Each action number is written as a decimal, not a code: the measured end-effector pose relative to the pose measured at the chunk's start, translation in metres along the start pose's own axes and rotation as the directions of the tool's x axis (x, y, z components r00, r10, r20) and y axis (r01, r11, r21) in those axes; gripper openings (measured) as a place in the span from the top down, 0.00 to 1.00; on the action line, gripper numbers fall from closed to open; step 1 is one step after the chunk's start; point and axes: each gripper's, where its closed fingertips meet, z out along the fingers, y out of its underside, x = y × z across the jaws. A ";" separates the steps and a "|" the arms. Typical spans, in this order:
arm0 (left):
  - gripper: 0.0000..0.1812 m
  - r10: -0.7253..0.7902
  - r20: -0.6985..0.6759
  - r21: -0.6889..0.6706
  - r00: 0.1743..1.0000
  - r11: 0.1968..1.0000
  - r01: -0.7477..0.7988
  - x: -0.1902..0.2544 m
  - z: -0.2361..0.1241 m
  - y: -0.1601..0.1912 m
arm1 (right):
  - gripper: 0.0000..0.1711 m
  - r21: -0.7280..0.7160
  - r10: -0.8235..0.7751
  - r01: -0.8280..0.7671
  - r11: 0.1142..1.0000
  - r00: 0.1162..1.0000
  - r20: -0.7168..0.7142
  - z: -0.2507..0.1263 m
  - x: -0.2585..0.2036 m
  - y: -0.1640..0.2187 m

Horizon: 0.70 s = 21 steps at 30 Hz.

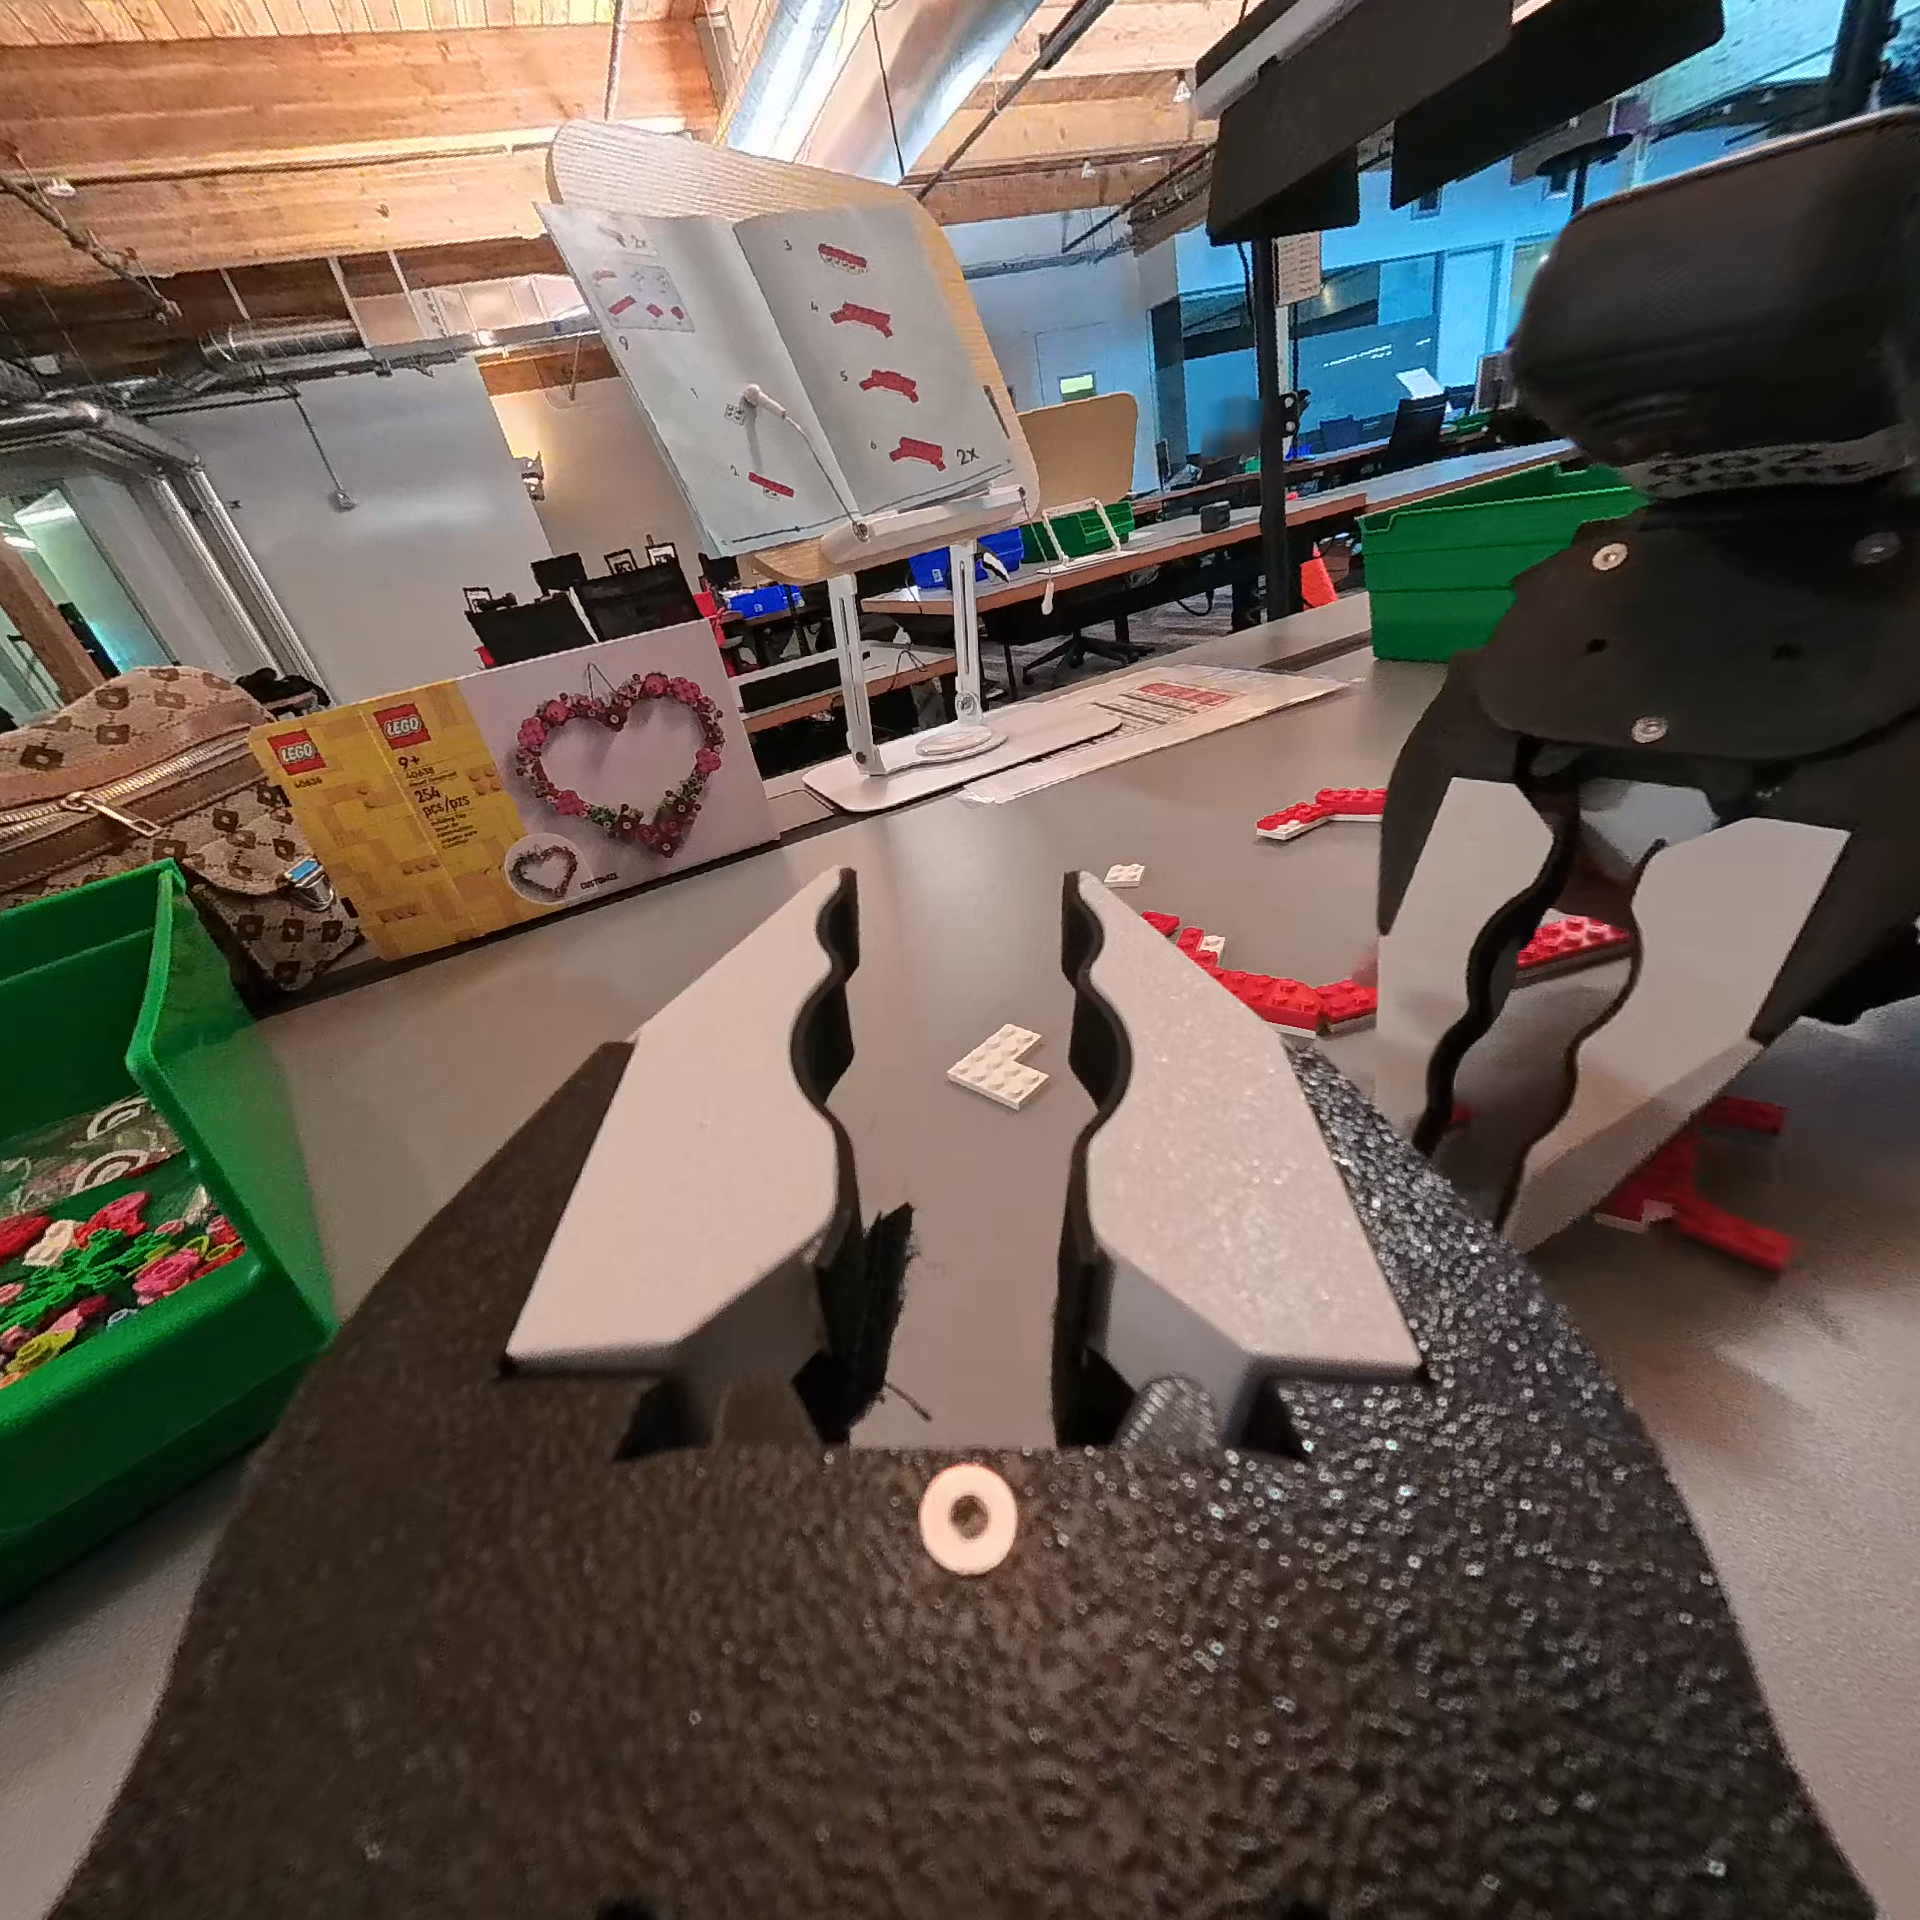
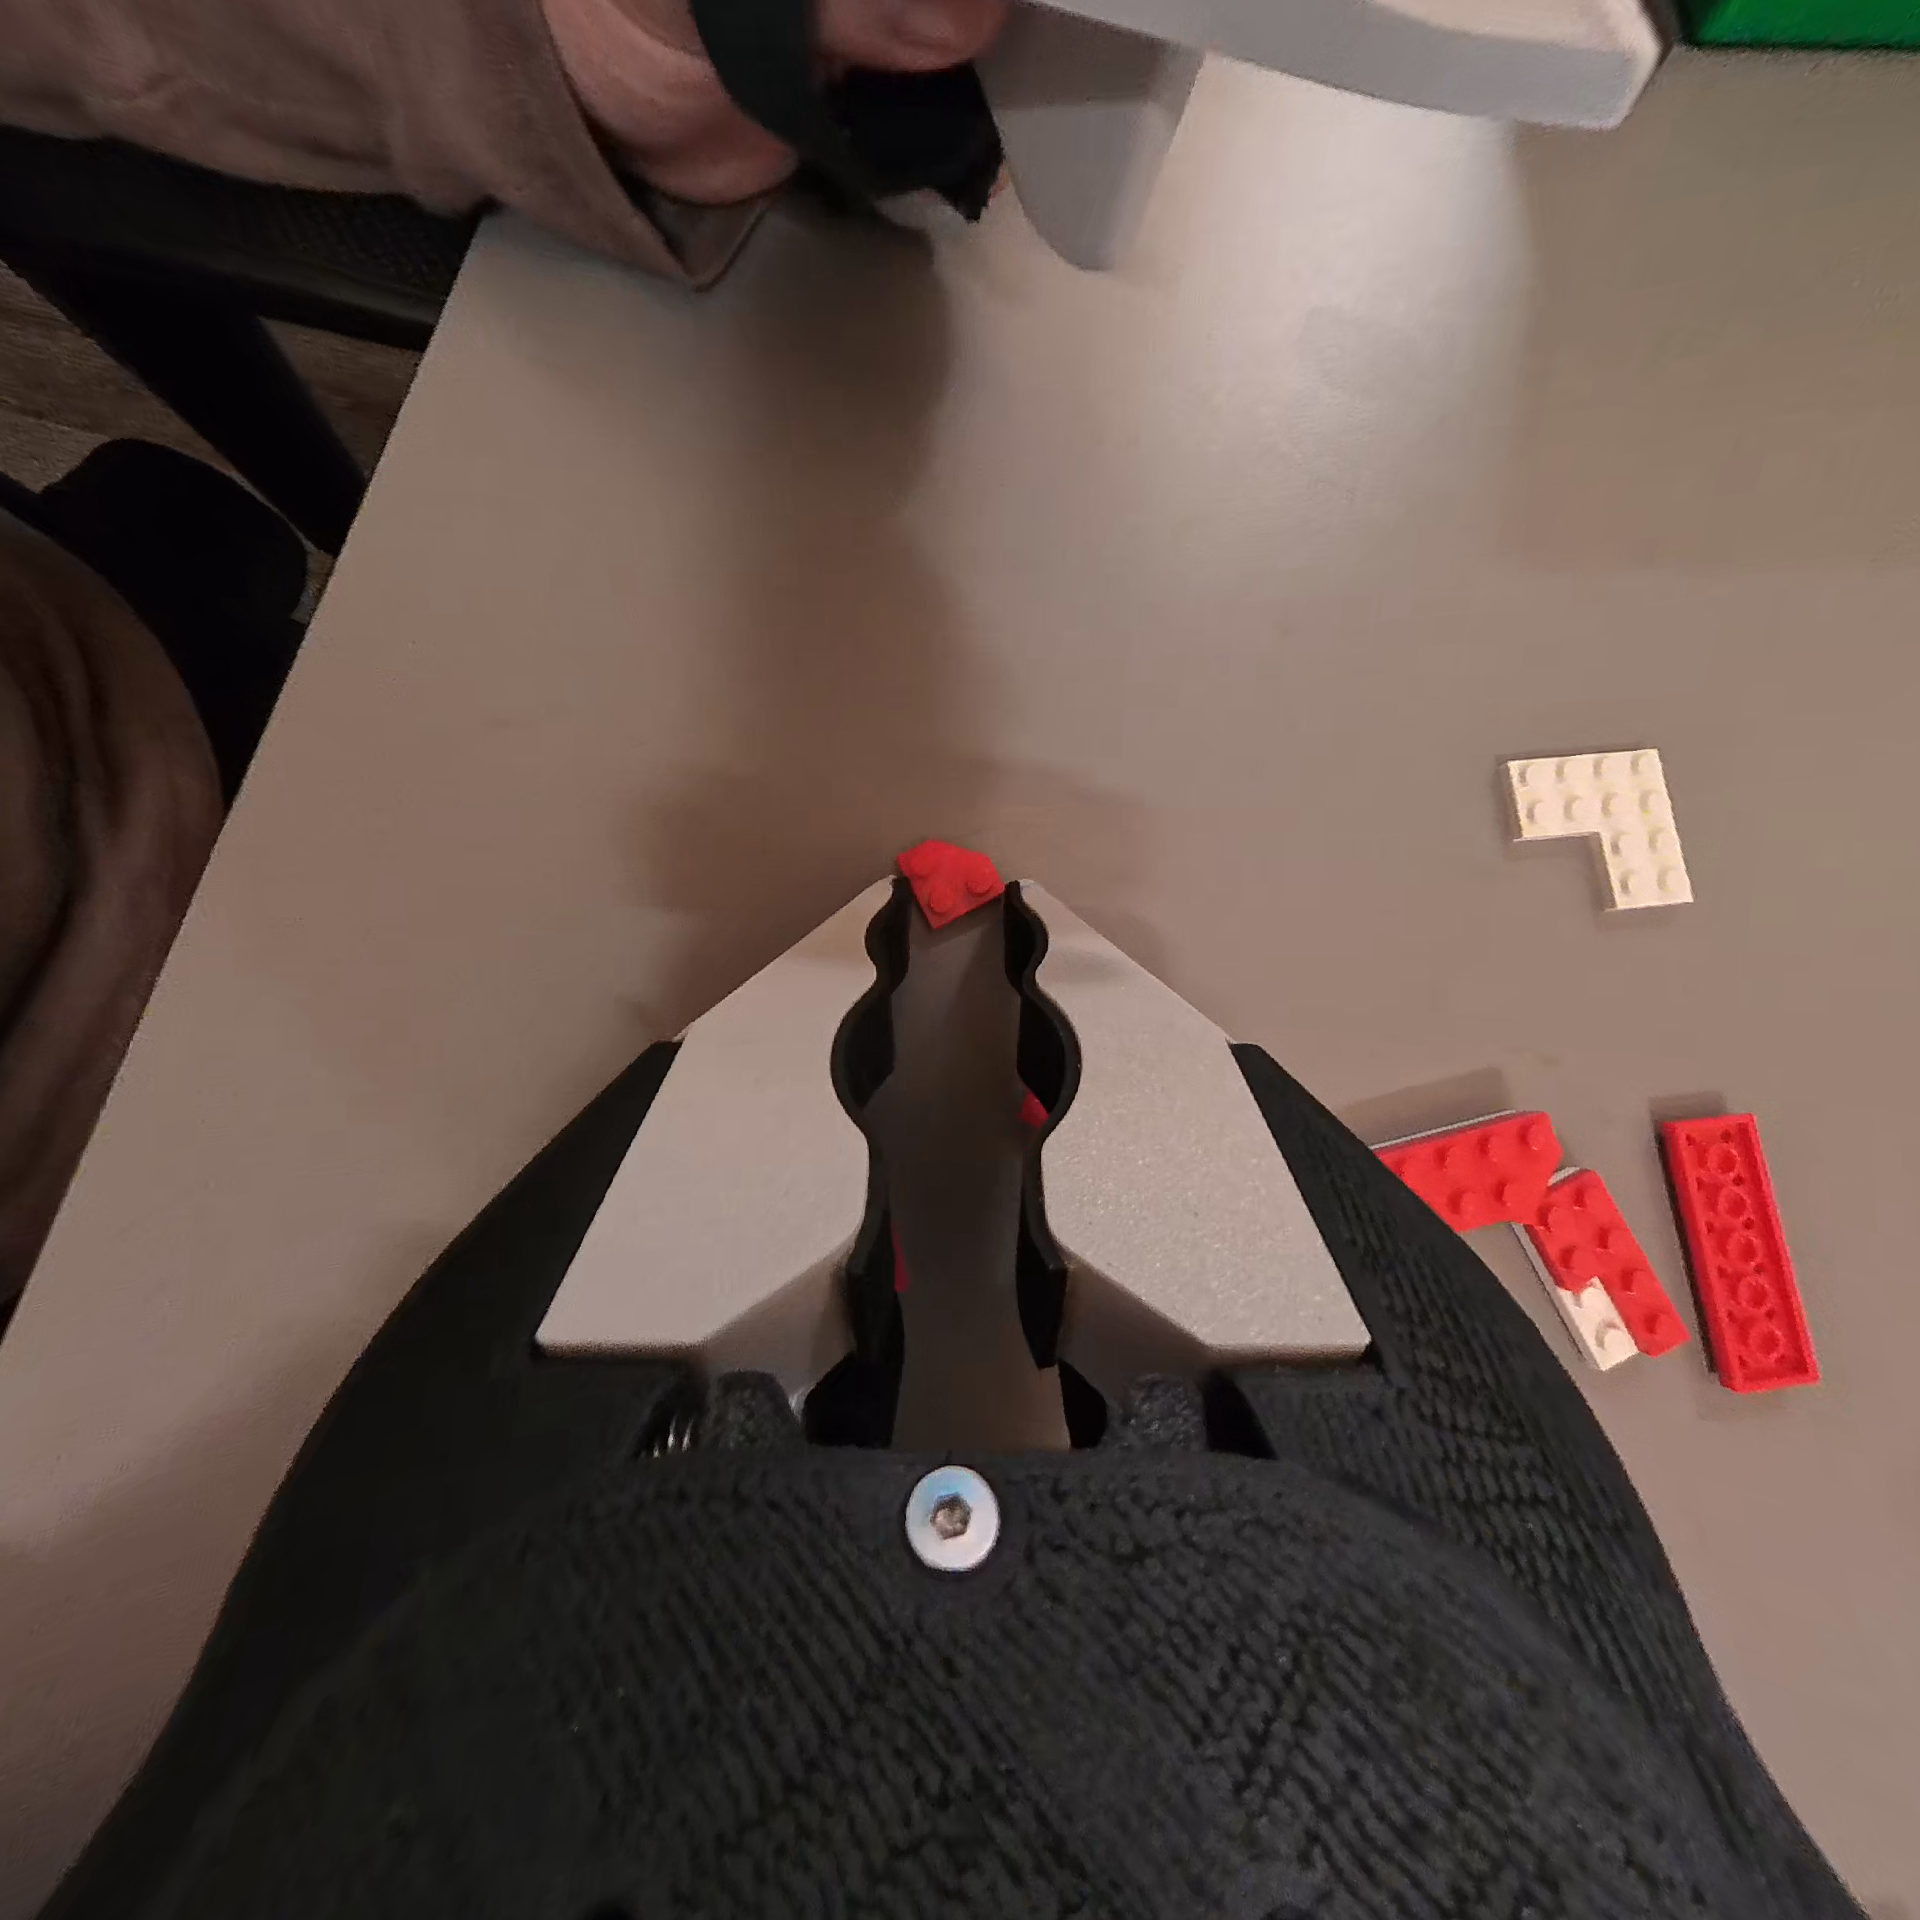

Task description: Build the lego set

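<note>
My left gripper (image 1: 961, 904) is open and empty, held low over the grey table (image 1: 644, 997). A white L-shaped plate (image 1: 997, 1068) lies just beyond its fingers and also shows in the right wrist view (image 2: 1600, 821). My right gripper (image 2: 951, 894) is shut on a small red plate (image 2: 948, 878) pinched at its fingertips. Bits of red show under its fingers. In the left wrist view the right gripper (image 1: 1475, 1184) points down at the table over a red assembly (image 1: 1704, 1195). A red-and-white assembly (image 2: 1527, 1216) and an upturned red long plate (image 2: 1740, 1247) lie at the right.
A green bin (image 1: 197, 1039) of flower pieces stands at the left, with the set's box (image 1: 509, 800) and a patterned bag (image 1: 135, 769) behind it. The instruction booklet (image 1: 810, 364) sits open on a stand. More red pieces (image 1: 1288, 997) lie mid-table. The table edge (image 2: 343, 582) is close on the left.
</note>
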 end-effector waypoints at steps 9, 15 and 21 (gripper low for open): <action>0.79 0.002 -0.006 -0.005 1.000 1.000 -0.002 0.001 0.001 0.001 | 0.82 0.036 0.005 -0.004 0.999 1.000 -0.017 -0.002 0.000 -0.006; 0.80 0.003 -0.010 -0.009 1.000 1.000 -0.004 0.002 0.001 0.002 | 0.82 0.045 0.017 -0.016 0.999 0.999 -0.041 0.002 0.001 -0.012; 0.80 0.006 -0.014 -0.011 1.000 1.000 -0.006 0.002 0.001 0.002 | 0.82 0.025 0.032 -0.030 0.999 0.998 -0.061 0.005 0.003 -0.011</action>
